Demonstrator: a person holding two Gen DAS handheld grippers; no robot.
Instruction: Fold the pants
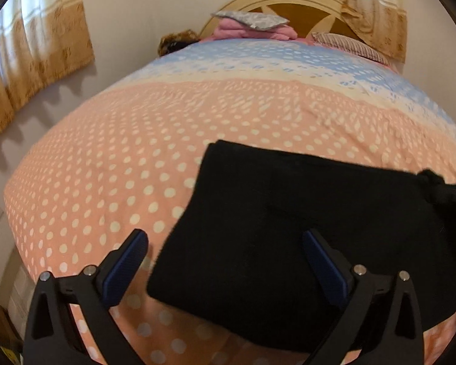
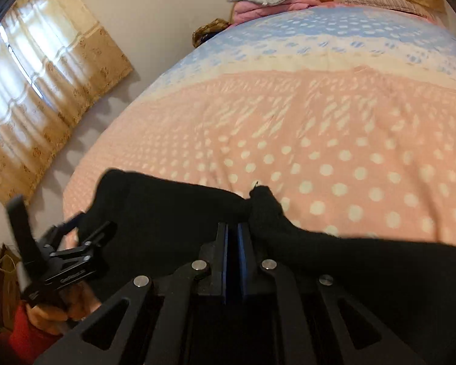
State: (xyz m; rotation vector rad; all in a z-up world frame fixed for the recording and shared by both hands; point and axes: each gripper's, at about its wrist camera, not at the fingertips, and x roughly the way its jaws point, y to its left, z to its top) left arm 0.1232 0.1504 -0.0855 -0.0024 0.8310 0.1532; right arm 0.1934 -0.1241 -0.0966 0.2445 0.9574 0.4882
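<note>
One pair of black pants (image 1: 288, 237) lies folded on the dotted bed (image 1: 106, 167). Left gripper (image 1: 225, 261) hovers with jaws wide apart, empty. Right gripper (image 2: 234, 258) has jaws nearly closed beside a bunched pants edge; grip unclear.

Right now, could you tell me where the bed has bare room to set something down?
The bedspread lies bare left of the black pants and beyond them up to the pillows. It is crowded near the front edge, around both tools.

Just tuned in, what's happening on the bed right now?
A person is folding black pants on the dotted bedspread. The pants lie as a folded rectangle. The left gripper is open above their near edge. The right gripper looks shut, with a bunched bit of the pants beside its tips.
</note>
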